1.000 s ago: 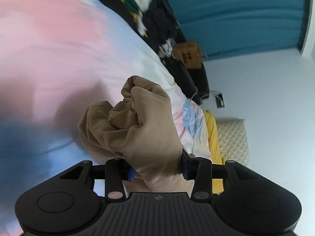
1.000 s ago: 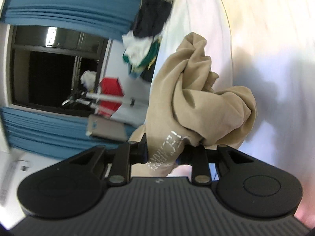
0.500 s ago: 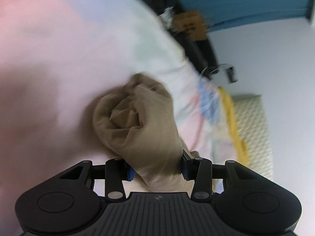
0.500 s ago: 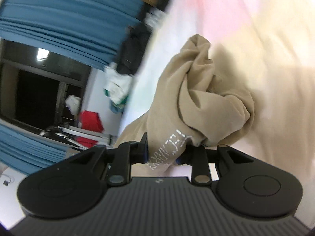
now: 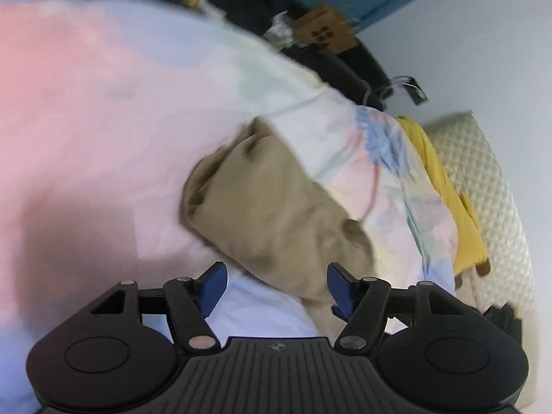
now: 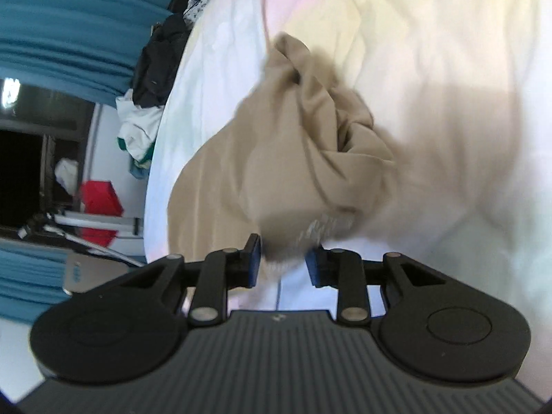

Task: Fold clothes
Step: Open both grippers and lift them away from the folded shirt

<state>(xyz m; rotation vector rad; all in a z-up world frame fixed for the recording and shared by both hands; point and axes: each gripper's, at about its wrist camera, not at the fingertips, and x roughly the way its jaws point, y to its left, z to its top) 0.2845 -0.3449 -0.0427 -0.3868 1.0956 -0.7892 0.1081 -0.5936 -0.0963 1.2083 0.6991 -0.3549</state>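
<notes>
A crumpled tan garment lies on the pastel bedspread, just ahead of my left gripper. The left jaws stand wide apart with nothing between them. In the right wrist view the same tan garment lies bunched on the bedspread, with white lettering near its lower edge. My right gripper has its jaws parted; a blurred edge of the cloth hangs just at the gap, not pinched.
A pile of dark and white clothes lies at the bed's far edge below blue curtains. A cardboard box, a yellow cloth and a quilted headboard lie at the right in the left wrist view.
Both grippers held the tan garment before; both have opened and let it drop onto the bedspread. Both views have swung and are motion-blurred.
</notes>
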